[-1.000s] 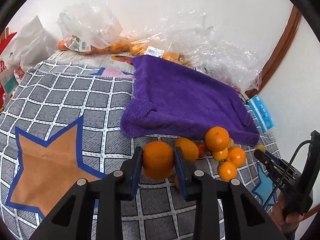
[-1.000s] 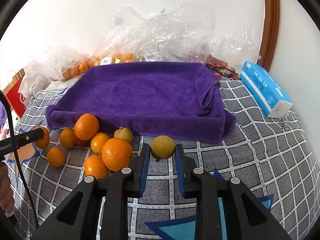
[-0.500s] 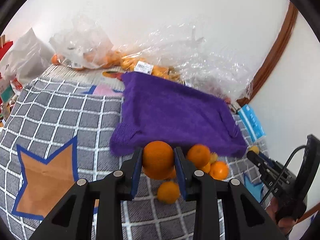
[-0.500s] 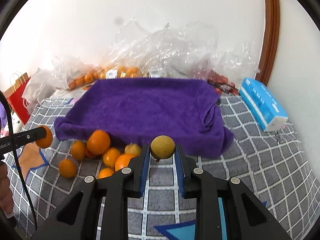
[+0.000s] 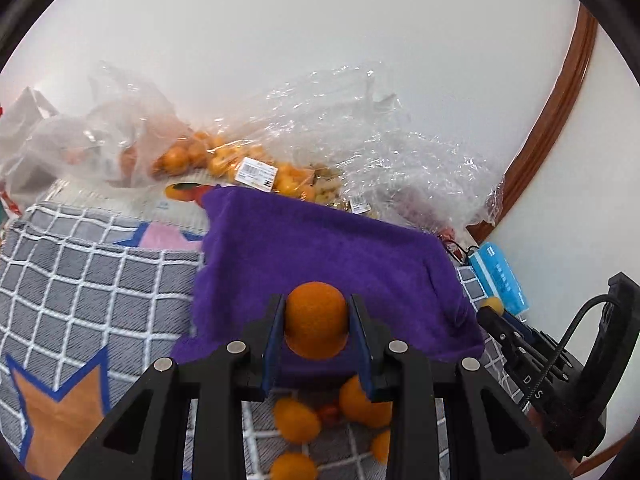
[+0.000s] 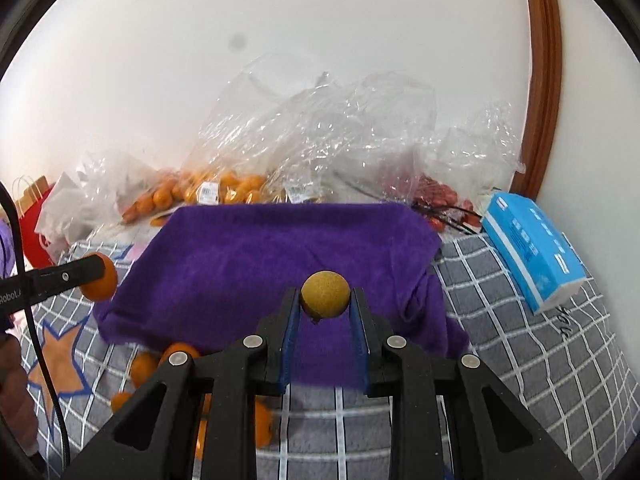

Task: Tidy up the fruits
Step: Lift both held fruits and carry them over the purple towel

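Over the purple towel (image 5: 340,256), the left gripper (image 5: 316,332) clamps an orange (image 5: 316,320) between its blue pads! Alongside it, the right gripper (image 6: 325,312) pinches a small yellow-brown round fruit (image 6: 325,294) above the same towel's near edge. Loose oranges (image 5: 296,420) lie below on the checked cloth (image 5: 80,280), bagged fruit (image 6: 224,192) against the wall.

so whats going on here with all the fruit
A person is sorting fruit with a handheld tool in each hand. The left tool is shut on an orange, and the right tool is shut on a small yellow-brown fruit. Both are held up in front of a purple towel spread on the checked cloth. More loose oranges lie at the towel's near edge, none on it yet.
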Demonstrator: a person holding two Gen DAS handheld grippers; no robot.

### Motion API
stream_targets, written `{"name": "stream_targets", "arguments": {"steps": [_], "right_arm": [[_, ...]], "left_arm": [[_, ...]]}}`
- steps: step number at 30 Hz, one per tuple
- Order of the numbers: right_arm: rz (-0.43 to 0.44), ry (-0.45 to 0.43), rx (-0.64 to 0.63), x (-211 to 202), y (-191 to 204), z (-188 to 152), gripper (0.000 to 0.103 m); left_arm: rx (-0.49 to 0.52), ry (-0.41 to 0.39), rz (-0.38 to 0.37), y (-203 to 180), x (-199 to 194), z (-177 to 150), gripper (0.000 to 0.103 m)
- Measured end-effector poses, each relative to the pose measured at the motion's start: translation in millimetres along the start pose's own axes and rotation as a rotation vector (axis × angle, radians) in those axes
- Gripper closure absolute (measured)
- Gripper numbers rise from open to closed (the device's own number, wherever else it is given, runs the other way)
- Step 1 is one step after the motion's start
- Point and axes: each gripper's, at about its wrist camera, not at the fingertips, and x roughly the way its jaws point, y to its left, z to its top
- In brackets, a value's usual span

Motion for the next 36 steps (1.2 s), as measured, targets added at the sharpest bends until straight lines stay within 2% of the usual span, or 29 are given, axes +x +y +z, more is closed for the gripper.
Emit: {"name": "stream_targets", "arguments": {"steps": [8,13,20,24,36], "right_arm": [[-0.001,-0.02,-0.008,23.5,-4.2,19.8,0.078],[0.051,-0.019,0.004,33.8,-9.8,13.6,0.078],[0.038,-0.002,0.038,44.0,-24.0,12.0,0.078],[0.061,0.021,0.053,52.9,-30.1,8.5,0.078],[0.049,0.069,0.01,70.4,-20.2,-7.3,0.078]], "left_arm": [[0.018,-0.007,0.014,-6.6,25.1,6.3,0.073],[0.012,0.026,0.02,-0.9,40.0,-0.1,0.073],[0.002,0.054,0.024,4.6,50.7,-5.3,0.073],[0.0,0.06,0.026,6.9,55.0,-6.4,0.073],[-0.015,0.088,0.035,13.4,66.5,-9.0,0.073]]}}
